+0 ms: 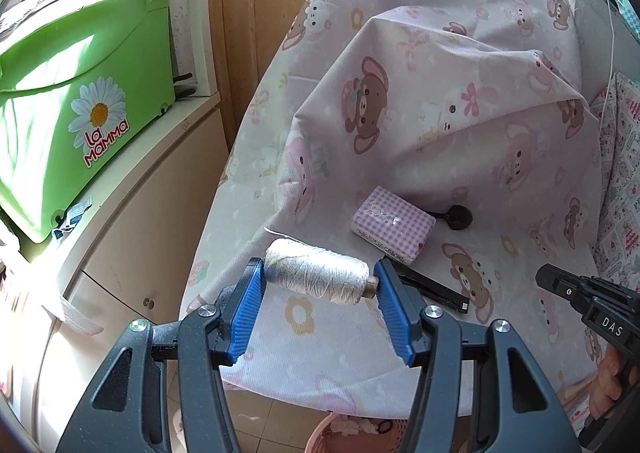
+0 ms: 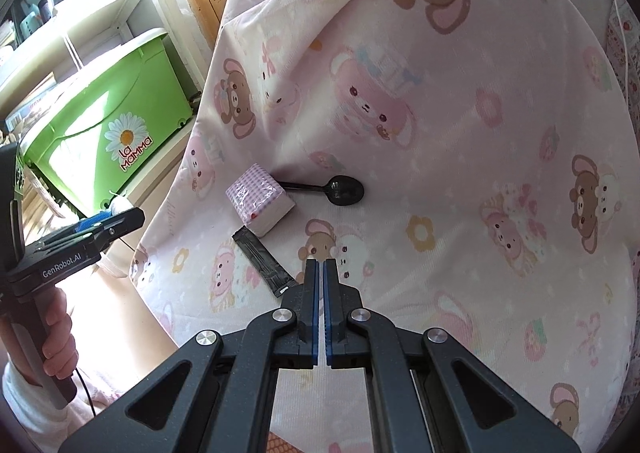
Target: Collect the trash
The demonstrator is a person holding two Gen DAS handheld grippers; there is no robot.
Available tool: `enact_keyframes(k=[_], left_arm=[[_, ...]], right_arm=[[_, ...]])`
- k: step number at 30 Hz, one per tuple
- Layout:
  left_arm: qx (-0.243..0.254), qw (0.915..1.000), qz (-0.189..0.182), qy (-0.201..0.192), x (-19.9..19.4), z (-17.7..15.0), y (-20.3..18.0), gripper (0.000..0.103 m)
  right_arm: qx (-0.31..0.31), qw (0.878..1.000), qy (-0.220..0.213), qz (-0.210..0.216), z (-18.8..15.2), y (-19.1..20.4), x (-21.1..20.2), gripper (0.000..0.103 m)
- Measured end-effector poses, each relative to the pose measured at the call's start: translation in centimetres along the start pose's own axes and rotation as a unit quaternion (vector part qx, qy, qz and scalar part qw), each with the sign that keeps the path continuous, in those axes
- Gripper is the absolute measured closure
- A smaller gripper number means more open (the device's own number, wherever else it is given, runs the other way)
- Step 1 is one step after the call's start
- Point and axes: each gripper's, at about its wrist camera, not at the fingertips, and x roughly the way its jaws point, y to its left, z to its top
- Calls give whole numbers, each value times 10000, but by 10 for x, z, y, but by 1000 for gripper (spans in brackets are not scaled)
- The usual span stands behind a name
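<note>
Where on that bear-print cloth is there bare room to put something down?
Open cloth lies right of the black spoon and ahead of the shut right gripper. It is crowded at the left edge: tissue pack, spoon and black sachet cluster there, near the left gripper holding the thread spool.

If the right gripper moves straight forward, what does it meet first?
Probably the bear-print cloth ahead of the shut right gripper; the black sachet lies left of that line. Depth is uncertain.
</note>
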Motion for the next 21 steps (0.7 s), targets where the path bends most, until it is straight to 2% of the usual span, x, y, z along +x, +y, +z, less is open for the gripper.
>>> enact_keyframes(k=[4, 9, 13, 15, 16, 17, 19, 21], left_arm=[[-49, 9999, -125, 40, -1, 0, 1, 49], [-292, 9980, -510, 232, -1, 0, 9, 49], [-434, 9976, -454, 298, 3, -1, 15, 49], [-450, 9978, -371, 330, 6, -2, 15, 49], [-450, 9978, -356, 338, 7, -3, 15, 49], [-443, 9978, -352, 337, 7, -3, 15, 49], [-394, 9982, -328, 304, 6, -3, 14, 49], [-326, 9988, -270, 255, 5, -2, 12, 49]], right_arm=[[159, 9998, 7, 72, 0, -5, 0, 100], [156, 9998, 17, 91, -1, -5, 0, 100], [-155, 9998, 83, -16, -1, 7, 12, 98], [-296, 9988, 385, 85, -1, 16, 31, 79], [-420, 9982, 437, 21, -2, 23, 38, 57], [-588, 9975, 365, -108, -3, 31, 43, 49], [-929, 9944, 409, -296, -4, 46, 56, 49], [-1105, 9917, 597, -278, -4, 57, 71, 49]])
